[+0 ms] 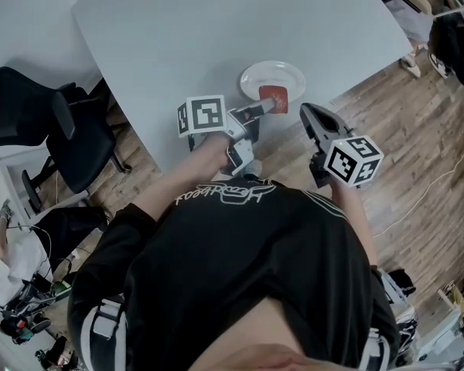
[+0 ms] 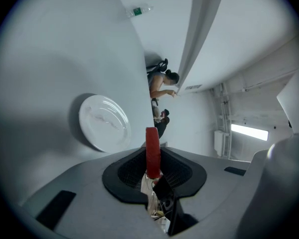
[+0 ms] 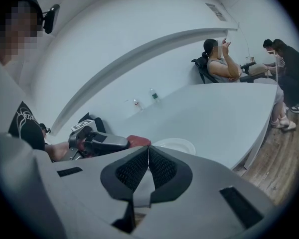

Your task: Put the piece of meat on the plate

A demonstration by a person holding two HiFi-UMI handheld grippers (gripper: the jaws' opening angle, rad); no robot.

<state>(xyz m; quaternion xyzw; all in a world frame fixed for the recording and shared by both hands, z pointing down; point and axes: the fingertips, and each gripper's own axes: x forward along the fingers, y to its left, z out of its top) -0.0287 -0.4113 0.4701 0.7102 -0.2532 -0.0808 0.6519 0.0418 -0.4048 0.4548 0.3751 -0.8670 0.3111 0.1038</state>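
A flat red piece of meat (image 1: 274, 98) is clamped edge-on between the pads of my left gripper (image 1: 267, 105), which is shut on it; it shows as a red slab (image 2: 152, 151) in the left gripper view. The meat hangs over the near edge of a white plate (image 1: 272, 78) on the grey table. That plate (image 2: 103, 122) lies just left of the meat. My right gripper (image 1: 308, 115) is shut with nothing in it, off the table's near edge to the right of the plate (image 3: 182, 145). It sees the left gripper (image 3: 100, 142) and the meat (image 3: 138, 141).
The grey table (image 1: 216, 29) ends close to the plate; wooden floor (image 1: 402, 130) lies beyond its corner. A black office chair (image 1: 54, 130) stands at the left. People sit and stand at the table's far end (image 3: 224, 59). Small bottles (image 3: 153, 94) rest far back.
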